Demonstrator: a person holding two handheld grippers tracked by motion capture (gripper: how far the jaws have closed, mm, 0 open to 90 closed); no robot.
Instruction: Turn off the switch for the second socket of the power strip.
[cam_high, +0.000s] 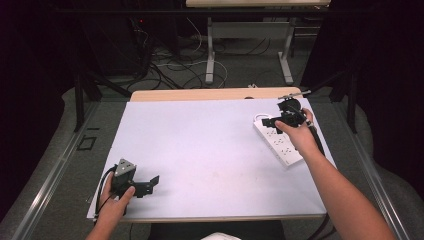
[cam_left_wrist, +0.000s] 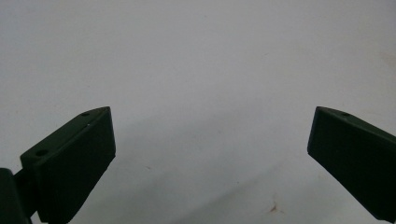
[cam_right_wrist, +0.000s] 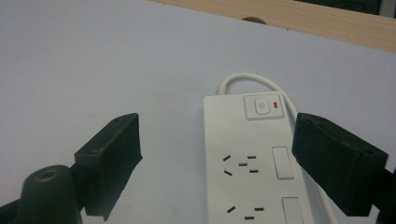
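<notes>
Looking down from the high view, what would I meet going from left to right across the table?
The left black hand-held tool with its grey three-cornered plate, near the front left corner → a wide bare stretch of the pale lavender table → the right black tool, held over the white plastic power strip.

Two black tongs are seen, each held in a bare hand — no sleeves are worn on the forearms. The left tongs (cam_high: 150, 183) are topped by a grey three-cornered plate, and a black cable is looped from their body. The right tongs (cam_high: 270, 121) are trailed by a dark cable along the forearm. In both gripper views the jaws are shown as blocky, matte black wedges — small round screw holes are set into their upper faces.
</notes>
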